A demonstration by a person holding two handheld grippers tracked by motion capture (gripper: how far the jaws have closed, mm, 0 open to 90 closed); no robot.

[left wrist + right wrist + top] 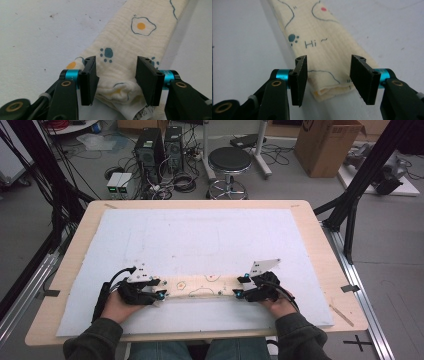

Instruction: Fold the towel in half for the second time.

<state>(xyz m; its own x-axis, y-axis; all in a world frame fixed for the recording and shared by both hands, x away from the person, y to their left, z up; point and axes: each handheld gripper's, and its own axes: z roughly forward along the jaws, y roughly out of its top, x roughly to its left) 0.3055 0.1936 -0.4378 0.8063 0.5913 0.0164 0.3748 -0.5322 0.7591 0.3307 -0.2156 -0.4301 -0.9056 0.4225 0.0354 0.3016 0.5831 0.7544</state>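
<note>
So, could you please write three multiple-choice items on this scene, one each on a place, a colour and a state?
1. Where does the folded cloth lie?
A. on the stool
B. on the white mat, between the two grippers
C. on the floor

2. What colour is the paw print on the cloth?
A. red
B. green
C. blue

3. How do the left gripper and right gripper stand?
A. jaws apart, cloth end between them
B. clamped on the cloth
C. lifting the cloth

Key: B, the high view shows it; C, clear in the left gripper view; A, gaps show beside the pads.
</note>
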